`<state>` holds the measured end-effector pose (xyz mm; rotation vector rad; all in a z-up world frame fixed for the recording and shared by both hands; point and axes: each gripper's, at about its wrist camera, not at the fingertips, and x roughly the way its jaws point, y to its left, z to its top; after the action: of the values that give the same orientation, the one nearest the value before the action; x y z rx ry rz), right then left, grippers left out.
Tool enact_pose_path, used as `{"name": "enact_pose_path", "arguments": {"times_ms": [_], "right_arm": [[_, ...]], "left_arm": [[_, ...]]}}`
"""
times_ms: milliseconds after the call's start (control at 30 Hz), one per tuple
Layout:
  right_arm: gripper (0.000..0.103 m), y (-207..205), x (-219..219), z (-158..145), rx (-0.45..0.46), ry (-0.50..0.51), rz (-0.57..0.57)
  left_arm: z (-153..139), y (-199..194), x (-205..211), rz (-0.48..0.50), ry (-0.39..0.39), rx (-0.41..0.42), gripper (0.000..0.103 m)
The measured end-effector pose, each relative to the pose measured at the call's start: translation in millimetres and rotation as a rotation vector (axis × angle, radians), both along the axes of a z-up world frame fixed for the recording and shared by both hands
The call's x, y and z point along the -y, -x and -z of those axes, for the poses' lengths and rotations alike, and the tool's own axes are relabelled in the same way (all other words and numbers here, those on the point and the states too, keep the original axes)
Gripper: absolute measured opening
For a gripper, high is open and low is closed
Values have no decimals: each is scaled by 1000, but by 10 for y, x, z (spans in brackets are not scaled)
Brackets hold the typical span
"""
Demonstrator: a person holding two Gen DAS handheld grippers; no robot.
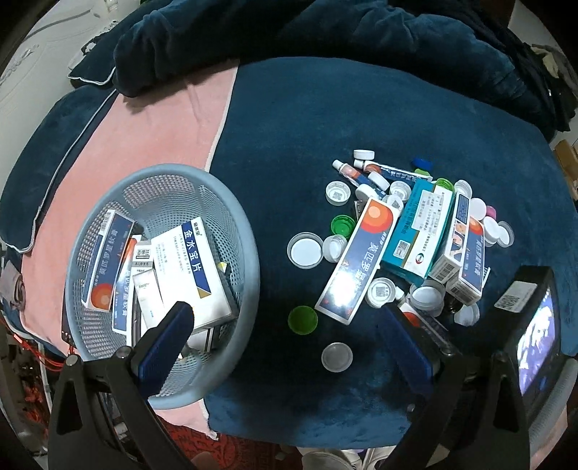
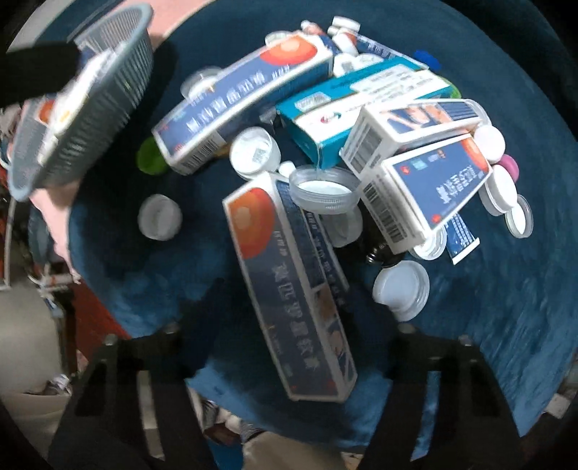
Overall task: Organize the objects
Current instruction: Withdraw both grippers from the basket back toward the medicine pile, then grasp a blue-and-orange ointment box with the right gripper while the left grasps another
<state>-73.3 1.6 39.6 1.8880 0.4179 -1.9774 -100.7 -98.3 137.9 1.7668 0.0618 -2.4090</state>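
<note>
A grey-blue mesh basket (image 1: pixel 238 231) holds several medicine boxes at the left of the left wrist view. To its right, on the dark blue blanket (image 1: pixel 307 126), lies a heap of boxes, tubes and bottle caps (image 1: pixel 415 231). My left gripper (image 1: pixel 285 314) hangs open over the gap between basket and heap, with only a green cap (image 1: pixel 302 320) below it. In the right wrist view my right gripper (image 2: pixel 303 325) points down over the heap. A long blue box with an orange disc (image 2: pixel 289 282) lies between its blurred fingers (image 2: pixel 209 314), which stand clear of the box's sides.
A pink towel (image 1: pixel 144 137) lies under the basket (image 2: pixel 83 108). Loose white caps (image 1: pixel 305 249) and a clear cap (image 1: pixel 336 357) are scattered beside the heap. A black housing with a lit screen (image 1: pixel 531 325) stands at the right edge. Bunched dark bedding (image 1: pixel 289 32) lies behind.
</note>
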Motion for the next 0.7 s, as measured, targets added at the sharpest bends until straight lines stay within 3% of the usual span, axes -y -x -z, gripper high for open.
{"name": "enact_pose_path", "arguments": {"times_ms": [100, 333, 433, 533, 700], "right_arm": [[49, 23, -36, 9, -3, 2, -25], [45, 3, -336, -496, -8, 242, 42], [45, 85, -556, -760, -34, 397, 123], [45, 251, -842, -890, -78, 511, 276], [45, 442, -957, -861, -113, 595, 451]], "left_arm": [[2, 12, -5, 6, -8, -3, 102], [4, 30, -27, 2, -15, -29, 102], [43, 59, -71, 17, -18, -34, 102], [109, 111, -176, 58, -9, -39, 101], [281, 274, -401, 150, 37, -34, 94]]}}
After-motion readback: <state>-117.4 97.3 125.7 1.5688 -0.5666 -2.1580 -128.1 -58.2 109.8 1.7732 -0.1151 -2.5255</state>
